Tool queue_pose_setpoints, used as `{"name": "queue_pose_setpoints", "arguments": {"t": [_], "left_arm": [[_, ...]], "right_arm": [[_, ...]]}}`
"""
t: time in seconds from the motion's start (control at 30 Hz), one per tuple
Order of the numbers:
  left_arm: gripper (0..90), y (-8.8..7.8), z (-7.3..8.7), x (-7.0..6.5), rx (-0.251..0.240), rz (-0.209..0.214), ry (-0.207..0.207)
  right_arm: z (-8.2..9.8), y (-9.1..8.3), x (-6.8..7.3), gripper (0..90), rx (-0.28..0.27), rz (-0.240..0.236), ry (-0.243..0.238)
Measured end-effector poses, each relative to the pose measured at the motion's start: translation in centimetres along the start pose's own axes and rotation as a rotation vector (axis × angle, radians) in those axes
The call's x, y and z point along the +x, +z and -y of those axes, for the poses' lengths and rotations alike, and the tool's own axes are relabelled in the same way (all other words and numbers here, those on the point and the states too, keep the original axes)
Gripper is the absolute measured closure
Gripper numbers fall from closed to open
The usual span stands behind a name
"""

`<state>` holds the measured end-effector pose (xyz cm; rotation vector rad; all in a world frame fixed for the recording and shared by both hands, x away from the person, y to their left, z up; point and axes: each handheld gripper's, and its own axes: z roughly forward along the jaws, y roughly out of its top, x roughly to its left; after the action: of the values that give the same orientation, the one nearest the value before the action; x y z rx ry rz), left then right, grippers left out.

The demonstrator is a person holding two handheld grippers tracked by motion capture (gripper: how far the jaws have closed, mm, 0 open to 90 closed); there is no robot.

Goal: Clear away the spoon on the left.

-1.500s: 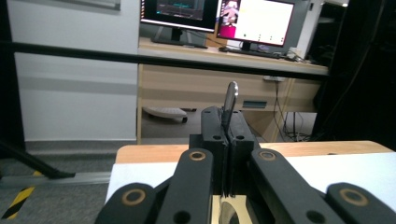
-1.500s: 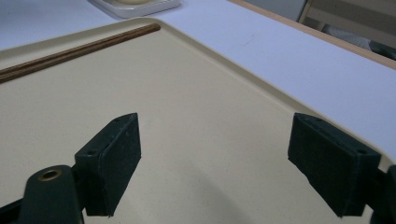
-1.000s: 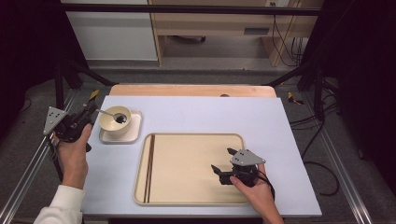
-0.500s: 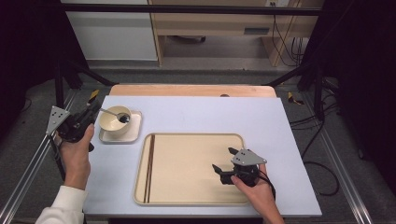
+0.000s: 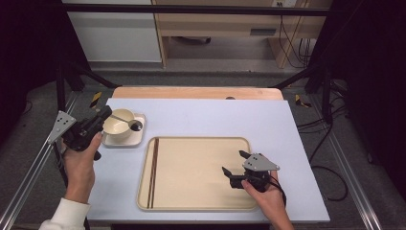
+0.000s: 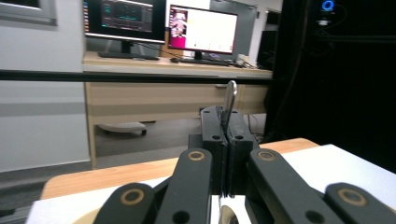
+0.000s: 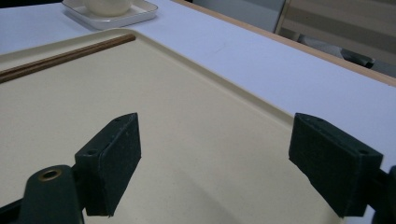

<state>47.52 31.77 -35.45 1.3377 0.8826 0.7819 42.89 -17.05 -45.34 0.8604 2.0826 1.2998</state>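
Beyond my bench (image 5: 201,115) stood a wooden desk (image 6: 168,95) carrying two lit monitors (image 6: 163,23), grey floor (image 5: 201,79) below it, and black curtains (image 5: 368,72) on both sides.

From above our side we look forward and down on the table (image 5: 206,115). Our left gripper camera faces level toward a far desk; the right one skims close over the tray (image 7: 196,135), shared with the high view (image 5: 191,143).

A lab or recording room: the bench (image 5: 201,115) stands inside a black metal frame (image 5: 62,81), cables (image 5: 292,43) trail over the grey floor behind it, and two lit computer monitors (image 6: 201,29) sit on a wooden desk (image 6: 159,88) beyond.
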Motion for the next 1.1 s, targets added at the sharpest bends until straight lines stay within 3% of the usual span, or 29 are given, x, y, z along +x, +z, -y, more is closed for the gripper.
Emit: {"name": "queue_pose_setpoints", "arguments": {"t": [0.37, 1.1], "left_arm": [[89.1, -0.6, -0.1, -2.6, 0.041, 0.093, 0.009], [89.1, -2.9, 1.3, -6.6, 0.176, 0.254, 0.025]], "right_arm": [[0.7, -0.7, -1.0, 16.2, -0.024, 0.062, 0.004], [1.3, -1.1, -1.8, 13.9, -0.028, 0.103, 0.04]]}}
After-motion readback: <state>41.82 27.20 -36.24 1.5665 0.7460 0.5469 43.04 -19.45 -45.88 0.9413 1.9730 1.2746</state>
